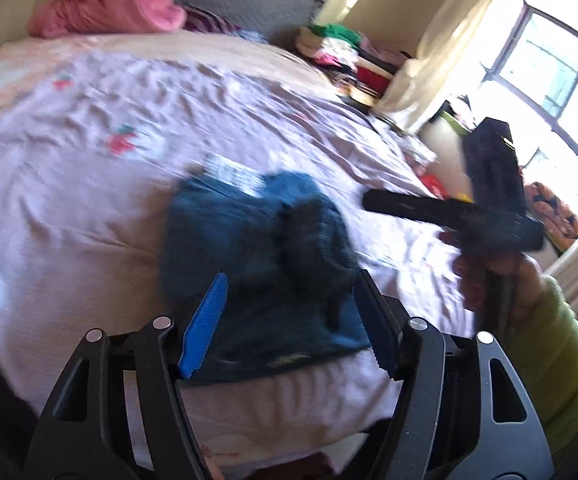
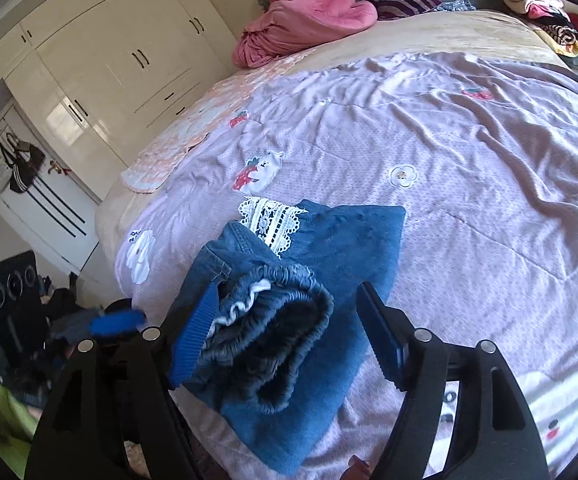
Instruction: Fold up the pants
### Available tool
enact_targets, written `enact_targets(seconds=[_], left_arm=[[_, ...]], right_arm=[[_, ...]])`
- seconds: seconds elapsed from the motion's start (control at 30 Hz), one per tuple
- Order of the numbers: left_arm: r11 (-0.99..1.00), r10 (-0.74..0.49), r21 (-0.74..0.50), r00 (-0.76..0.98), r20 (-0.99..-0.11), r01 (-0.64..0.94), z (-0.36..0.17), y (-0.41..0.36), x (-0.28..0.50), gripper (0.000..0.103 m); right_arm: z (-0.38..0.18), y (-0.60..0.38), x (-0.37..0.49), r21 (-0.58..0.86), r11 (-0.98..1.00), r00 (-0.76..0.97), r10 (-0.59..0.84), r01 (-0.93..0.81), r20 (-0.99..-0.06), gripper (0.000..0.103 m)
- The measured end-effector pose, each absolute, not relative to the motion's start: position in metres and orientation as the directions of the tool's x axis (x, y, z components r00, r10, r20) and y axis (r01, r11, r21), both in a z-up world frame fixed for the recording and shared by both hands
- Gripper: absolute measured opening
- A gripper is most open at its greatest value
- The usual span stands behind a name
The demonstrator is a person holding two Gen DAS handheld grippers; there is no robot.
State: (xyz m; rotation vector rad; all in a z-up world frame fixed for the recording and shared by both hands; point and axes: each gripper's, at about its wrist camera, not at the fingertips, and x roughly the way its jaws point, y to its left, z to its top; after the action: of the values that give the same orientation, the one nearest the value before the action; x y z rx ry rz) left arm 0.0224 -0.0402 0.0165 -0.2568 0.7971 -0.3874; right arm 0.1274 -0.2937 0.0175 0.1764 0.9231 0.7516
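Left gripper (image 1: 289, 320) jaws apart — folded pants (image 1: 261, 280) on bed (image 1: 89, 200).

Motion blur smears the pants (image 1: 261, 264) and the right gripper (image 1: 485, 208)

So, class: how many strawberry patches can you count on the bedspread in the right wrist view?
3: strawberry patch near the left edge, another beside a white bear, one far right. The jeans may hide more.
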Motion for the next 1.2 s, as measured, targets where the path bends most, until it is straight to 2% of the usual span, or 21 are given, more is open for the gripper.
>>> enact_targets(seconds=[0.23, 0.4, 0.57, 0.67, 0.77, 0.8, 0.87, 0.97, 1.2], left_arm=[[0.933, -0.34, -0.332, 0.653, -0.676, 0.141, 0.01, -0.014, 0.032, 0.057], [0.935, -0.351, -0.282, 0.655, -0.669, 0.213, 0.011, -0.034, 0.028, 0.057], [0.935, -0.337, -0.159, 0.657, -0.674, 0.317, 0.008, -0.071, 0.023, 0.05], [0.931, -0.329, -0.118, 0.657, -0.679, 0.344, 0.003, -0.083, 0.027, 0.05], [0.917, -0.345, -0.094, 0.652, -0.675, 0.387, 0.001, -0.097, 0.033, 0.048], [0.912, -0.354, -0.098, 0.642, -0.68, 0.399, 0.0, -0.1, 0.036, 0.039], [0.894, -0.398, -0.147, 0.602, -0.693, 0.422, -0.005, -0.105, 0.042, 0.028], [0.881, -0.431, -0.189, 0.568, -0.701, 0.434, -0.013, -0.108, 0.043, 0.025], [0.849, -0.497, -0.25, 0.542, -0.677, 0.466, -0.015, -0.108, 0.035, 0.023]], right_arm=[[0.038, -0.284, 0.111, 0.436, 0.719, 0.378, 0.671, -0.541, -0.638, 0.071], [0.037, -0.27, 0.117, 0.45, 0.719, 0.339, 0.666, -0.53, -0.665, 0.071], [0.024, -0.257, 0.13, 0.459, 0.734, 0.294, 0.643, -0.502, -0.707, 0.07], [0.016, -0.251, 0.141, 0.466, 0.742, 0.269, 0.632, -0.482, -0.727, 0.069], [0.01, -0.246, 0.149, 0.456, 0.751, 0.258, 0.616, -0.477, -0.745, 0.063], [0.008, -0.245, 0.151, 0.451, 0.754, 0.254, 0.61, -0.478, -0.751, 0.053], [0.004, -0.243, 0.153, 0.445, 0.759, 0.247, 0.6, -0.476, -0.761, 0.042], [-0.002, -0.248, 0.151, 0.439, 0.761, 0.249, 0.597, -0.479, -0.763, 0.03], [0.005, -0.269, 0.141, 0.437, 0.761, 0.282, 0.605, -0.479, -0.745, 0.029]])
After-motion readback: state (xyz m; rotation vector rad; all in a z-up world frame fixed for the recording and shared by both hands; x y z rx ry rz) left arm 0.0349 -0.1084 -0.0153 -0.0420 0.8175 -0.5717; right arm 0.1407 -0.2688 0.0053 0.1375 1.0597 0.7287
